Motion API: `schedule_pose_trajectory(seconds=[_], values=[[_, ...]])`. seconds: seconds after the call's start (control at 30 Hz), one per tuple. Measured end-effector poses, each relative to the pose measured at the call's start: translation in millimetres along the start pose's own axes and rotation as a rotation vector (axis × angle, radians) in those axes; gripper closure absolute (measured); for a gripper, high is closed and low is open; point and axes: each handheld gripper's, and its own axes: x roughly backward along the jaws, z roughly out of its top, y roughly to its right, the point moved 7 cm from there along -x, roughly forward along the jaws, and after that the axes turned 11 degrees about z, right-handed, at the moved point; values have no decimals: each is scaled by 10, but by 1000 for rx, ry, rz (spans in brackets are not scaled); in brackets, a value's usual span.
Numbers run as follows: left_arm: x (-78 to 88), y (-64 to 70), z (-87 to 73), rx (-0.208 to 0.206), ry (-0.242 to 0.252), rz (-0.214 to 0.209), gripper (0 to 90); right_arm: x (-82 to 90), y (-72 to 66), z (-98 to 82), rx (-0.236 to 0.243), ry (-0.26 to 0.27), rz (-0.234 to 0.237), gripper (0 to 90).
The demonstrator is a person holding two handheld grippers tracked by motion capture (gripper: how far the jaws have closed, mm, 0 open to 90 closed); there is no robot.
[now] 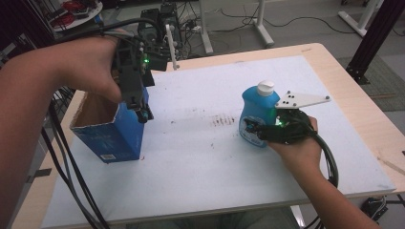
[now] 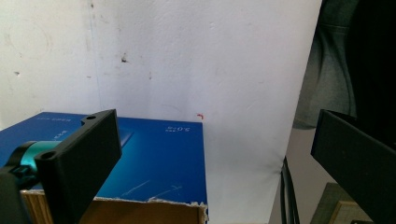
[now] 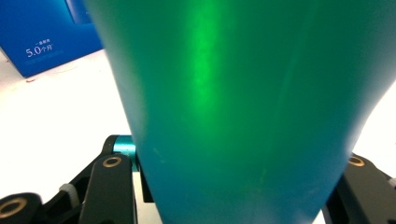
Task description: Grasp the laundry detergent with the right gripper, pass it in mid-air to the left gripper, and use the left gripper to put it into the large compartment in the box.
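An open blue cardboard box (image 1: pixel 114 138) stands at the left of the white mat, with its torn brown rim up. My left gripper (image 1: pixel 142 113) hangs over the box's right wall, pointing down. In the left gripper view its jaws (image 2: pixel 215 126) stand wide apart above the box's blue side (image 2: pixel 154 158), open. A blue bottle (image 1: pixel 255 109) with a white cap stands upright right of centre. My right gripper (image 1: pixel 253 129) reaches it level from the right, low on its body. Seen from the right gripper view, the bottle (image 3: pixel 243 93) sits between both jaws (image 3: pixel 236 186), which press its sides.
A white mat (image 1: pixel 200 157) covers most of the wooden table (image 1: pixel 363 95). A reddish smear (image 1: pixel 222 120) marks the mat between box and bottle. Cables and equipment (image 1: pixel 157 24) crowd the far left behind the table. The box (image 3: pixel 42 37) is at upper left in the right gripper view.
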Motion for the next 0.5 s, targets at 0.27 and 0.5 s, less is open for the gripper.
schedule_pose_trajectory(seconds=[0.27,0.5], values=[[-23,7,10,2,2,-4,16,5,-5,-1,22,6,2,461],[-17,8,30,-5,5,-5,16,6,-13,3,26,2,13,472]])
